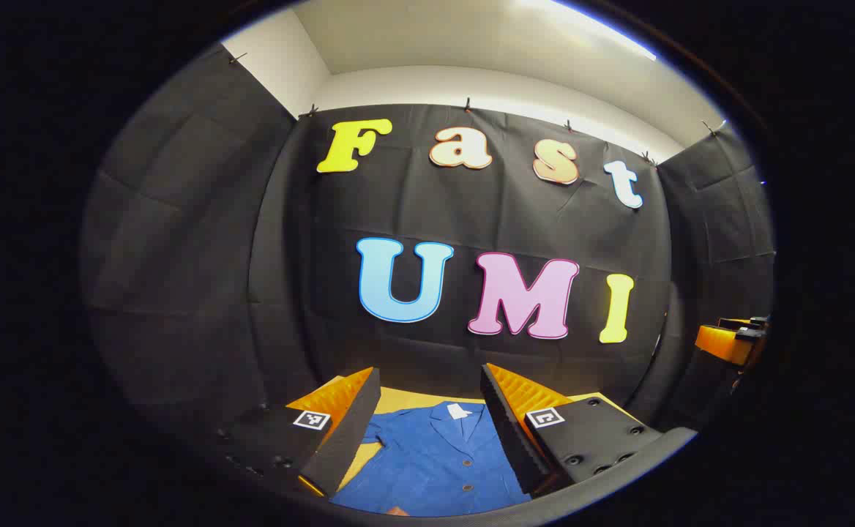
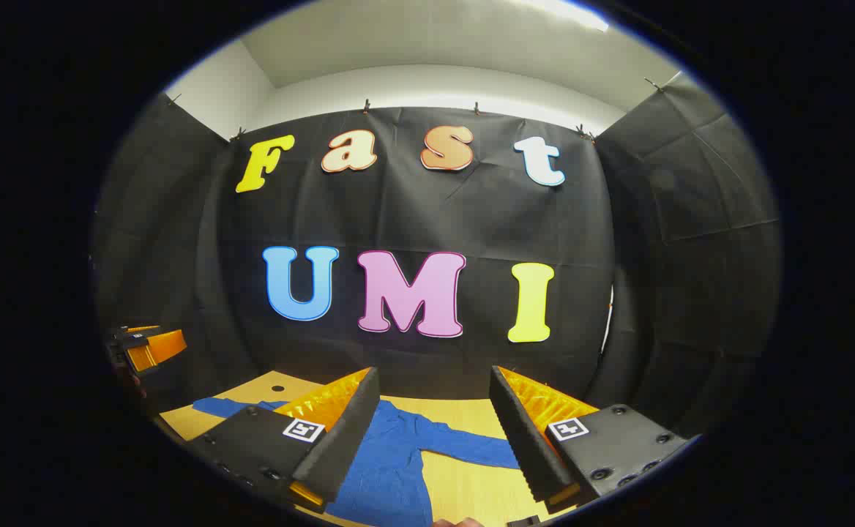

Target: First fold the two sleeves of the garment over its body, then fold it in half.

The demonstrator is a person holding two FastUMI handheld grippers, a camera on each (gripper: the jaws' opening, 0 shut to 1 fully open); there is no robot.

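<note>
Each hand-held gripper is built from two wedge-shaped fingers with ribbed inner faces, carried on dark blocks set with round screw recesses. A small square black-and-white marker is fixed on top of each block of the left hand-held gripper [image 1: 431,432] and the right hand-held gripper [image 2: 435,439].

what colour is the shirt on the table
Solid blue shirt, clearest in the left gripper view.

Bright overhead white ceiling strip light [image 1: 603,29] — mild glare; sharp centre, heavy fisheye bending at edges, soft shadows.
</note>
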